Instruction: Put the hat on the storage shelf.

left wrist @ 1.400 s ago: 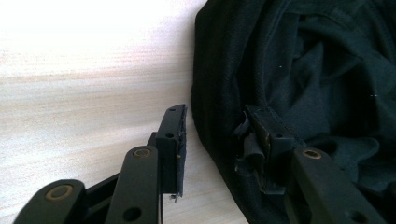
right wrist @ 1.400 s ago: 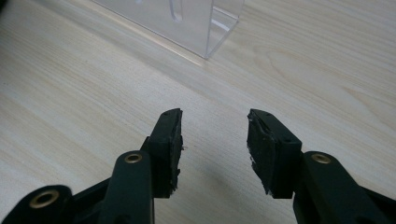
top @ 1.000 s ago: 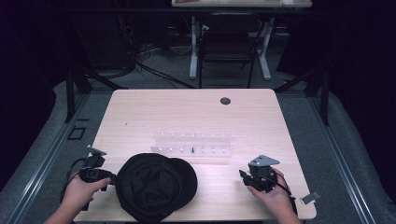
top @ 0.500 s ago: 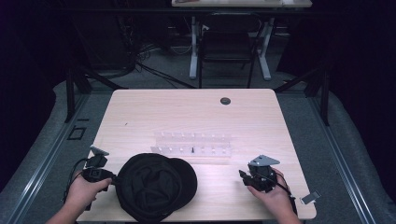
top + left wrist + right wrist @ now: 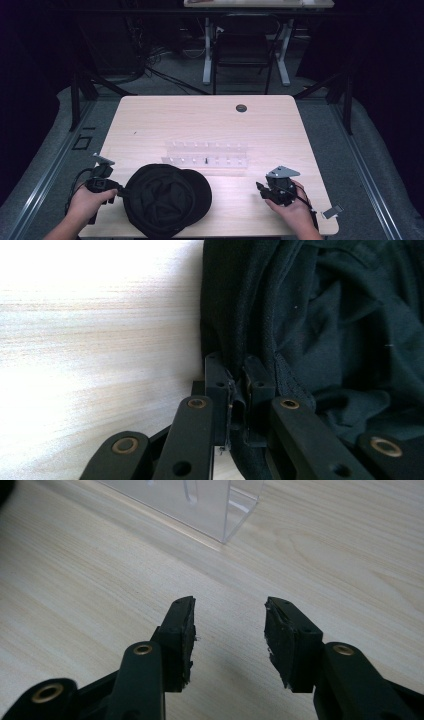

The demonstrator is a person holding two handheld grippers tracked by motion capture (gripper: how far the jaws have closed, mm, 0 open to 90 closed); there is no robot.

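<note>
A black cap (image 5: 165,200) lies upside down near the front of the wooden table (image 5: 210,125), its dark fabric (image 5: 325,325) bunched inside. My left gripper (image 5: 117,190) sits at the cap's left edge. Its jaws have just been closing and now pinch the cap's rim, as the left gripper (image 5: 236,385) view shows up close. My right gripper (image 5: 261,189) rests on the table at the front right, well away from the cap. The right gripper (image 5: 229,630) stands open with only bare wood between its pads.
A clear plastic rack (image 5: 206,155) with small pegs stands across the table's middle; its corner (image 5: 220,505) lies just beyond the right jaws. A round grommet hole (image 5: 241,108) sits near the far edge. A desk and chair (image 5: 245,50) stand beyond the table.
The left gripper's jaws have closed onto the cap's left rim. Both hands and the cap have stayed in place.
</note>
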